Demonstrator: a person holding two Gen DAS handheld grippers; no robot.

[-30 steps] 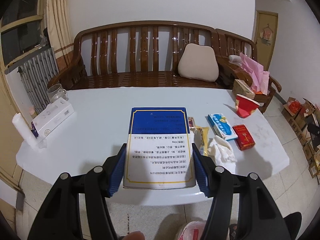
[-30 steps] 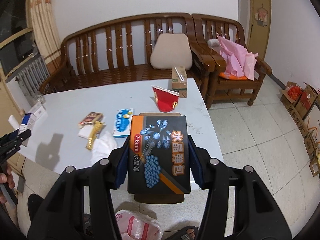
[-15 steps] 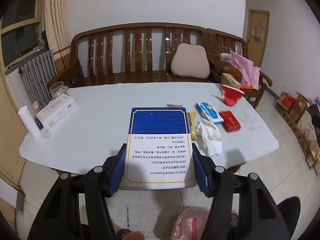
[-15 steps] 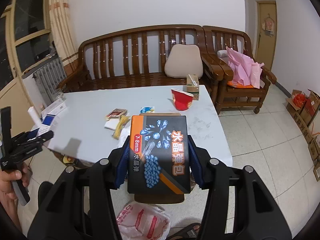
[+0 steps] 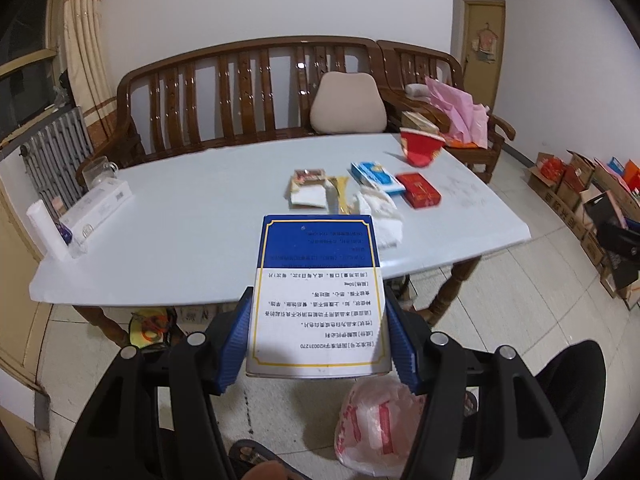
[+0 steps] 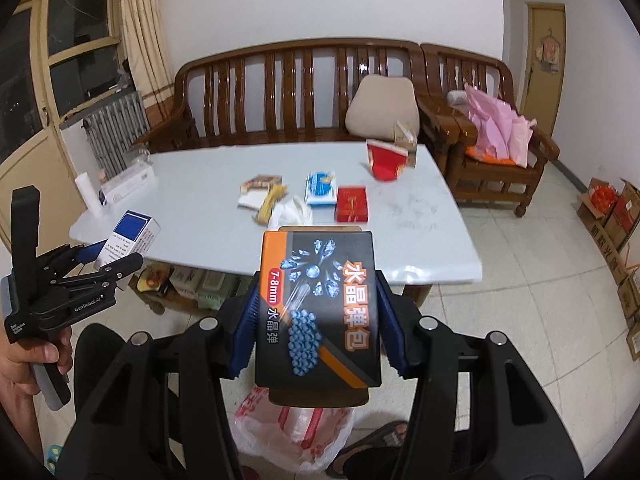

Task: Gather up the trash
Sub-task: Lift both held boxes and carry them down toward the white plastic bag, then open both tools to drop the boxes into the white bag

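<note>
The left gripper (image 5: pixel 318 344) clamps a blue-and-white box (image 5: pixel 318 292), the right gripper (image 6: pixel 316 328) a black box (image 6: pixel 318 308) hiding the plastic bag (image 6: pixel 296 428) beneath its jaws.

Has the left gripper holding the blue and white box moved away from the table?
Yes. The left gripper backed off the table edge, toward the floor bag.

Plastic bag (image 6: pixel 294 420): upper part hidden behind black box (image 6: pixel 318 308); contents unreadable. Crumpled tissue (image 5: pixel 380 212): near edge covered by blue-and-white box (image 5: pixel 318 296). Floor cartons (image 5: pixel 592 200): cut off at right edge. Items under table (image 6: pixel 400 216): too dim to identify.
</note>
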